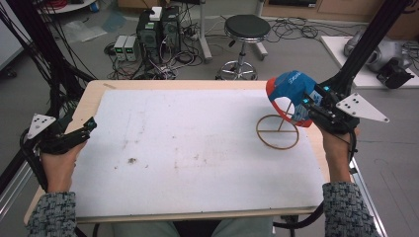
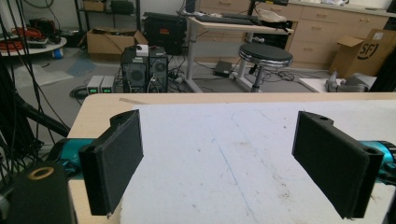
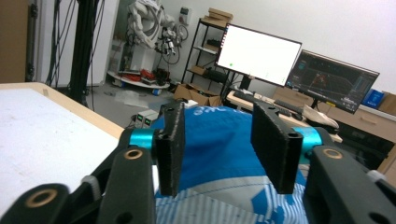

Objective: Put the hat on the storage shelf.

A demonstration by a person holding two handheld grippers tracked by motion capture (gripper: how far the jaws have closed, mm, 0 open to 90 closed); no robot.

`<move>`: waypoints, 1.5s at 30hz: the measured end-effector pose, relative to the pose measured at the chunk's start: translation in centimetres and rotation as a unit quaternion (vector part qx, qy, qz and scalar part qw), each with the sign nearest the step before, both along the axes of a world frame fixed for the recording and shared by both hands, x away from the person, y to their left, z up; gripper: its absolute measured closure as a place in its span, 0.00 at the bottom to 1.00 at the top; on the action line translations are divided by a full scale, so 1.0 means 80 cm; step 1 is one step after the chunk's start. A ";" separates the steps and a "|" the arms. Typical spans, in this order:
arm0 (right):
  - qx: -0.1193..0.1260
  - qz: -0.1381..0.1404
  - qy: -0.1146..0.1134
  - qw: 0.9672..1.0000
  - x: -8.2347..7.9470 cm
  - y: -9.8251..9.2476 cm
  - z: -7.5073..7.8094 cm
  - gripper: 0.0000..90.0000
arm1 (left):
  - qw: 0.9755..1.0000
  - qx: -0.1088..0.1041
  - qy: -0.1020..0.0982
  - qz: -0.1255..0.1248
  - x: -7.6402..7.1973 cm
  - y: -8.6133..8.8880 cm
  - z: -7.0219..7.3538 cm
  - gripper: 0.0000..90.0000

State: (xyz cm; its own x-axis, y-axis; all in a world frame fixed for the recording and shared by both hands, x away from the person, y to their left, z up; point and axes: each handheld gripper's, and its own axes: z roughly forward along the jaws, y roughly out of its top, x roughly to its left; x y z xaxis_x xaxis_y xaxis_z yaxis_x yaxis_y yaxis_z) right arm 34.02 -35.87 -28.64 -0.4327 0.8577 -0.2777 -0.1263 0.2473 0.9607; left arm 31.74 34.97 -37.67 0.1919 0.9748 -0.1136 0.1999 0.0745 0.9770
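A blue cap (image 1: 290, 86) with a red brim and white lettering sits tilted on top of a thin wooden stand (image 1: 277, 132) with a ring base, at the right of the white table top (image 1: 197, 148). My right gripper (image 1: 302, 106) is at the cap's right side. In the right gripper view its jaws (image 3: 217, 144) stand apart with the blue fabric (image 3: 215, 123) between and just beyond them, and the pads are off it. My left gripper (image 1: 89, 126) rests at the table's left edge, open (image 2: 219, 163) over bare board.
Black frame poles rise at both sides of the table (image 1: 356, 54). Beyond the far edge stand a round black stool (image 1: 245, 29) and computer boxes (image 1: 158, 29) among floor cables. Monitors (image 3: 259, 53) are on a desk behind the cap.
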 end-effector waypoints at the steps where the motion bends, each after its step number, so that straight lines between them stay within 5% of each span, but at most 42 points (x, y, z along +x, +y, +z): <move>1: 0.001 0.003 -0.002 1.000 -0.001 0.002 0.000 0.58 | 1.000 0.000 0.000 0.000 0.000 0.000 0.000 0.18; 14: 0.056 0.013 -0.010 0.998 -0.014 0.013 -0.010 0.40 | 1.000 -0.001 -0.001 0.000 0.000 0.001 0.000 0.18; 20: 0.060 0.018 -0.014 0.998 -0.024 0.019 -0.015 0.33 | 1.000 -0.001 0.000 0.000 0.000 0.000 0.000 0.18; 25: 0.067 0.017 -0.007 0.998 -0.029 0.021 -0.028 0.26 | 1.000 0.001 0.001 0.000 0.001 0.000 0.000 0.18; 27: 0.073 0.011 0.012 0.997 -0.031 0.022 -0.030 0.19 | 1.000 0.001 0.001 0.000 0.001 0.000 -0.001 0.18; 31: 0.092 0.016 -0.004 0.996 -0.041 0.023 -0.040 0.14 | 1.000 0.001 0.002 -0.002 0.001 -0.001 -0.002 0.18; 45: 0.095 0.027 0.008 0.995 -0.062 0.026 -0.081 0.13 | 1.000 0.004 0.002 -0.005 0.001 -0.003 -0.002 0.18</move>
State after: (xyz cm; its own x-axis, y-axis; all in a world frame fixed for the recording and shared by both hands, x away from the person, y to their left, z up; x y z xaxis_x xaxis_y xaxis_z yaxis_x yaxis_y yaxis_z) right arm 29.02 -33.77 -35.15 -0.4822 0.8696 -0.1062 -0.1194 0.0549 0.9913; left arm 31.84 34.71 -37.85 0.2002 0.9740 -0.1058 0.2050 0.0640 0.9767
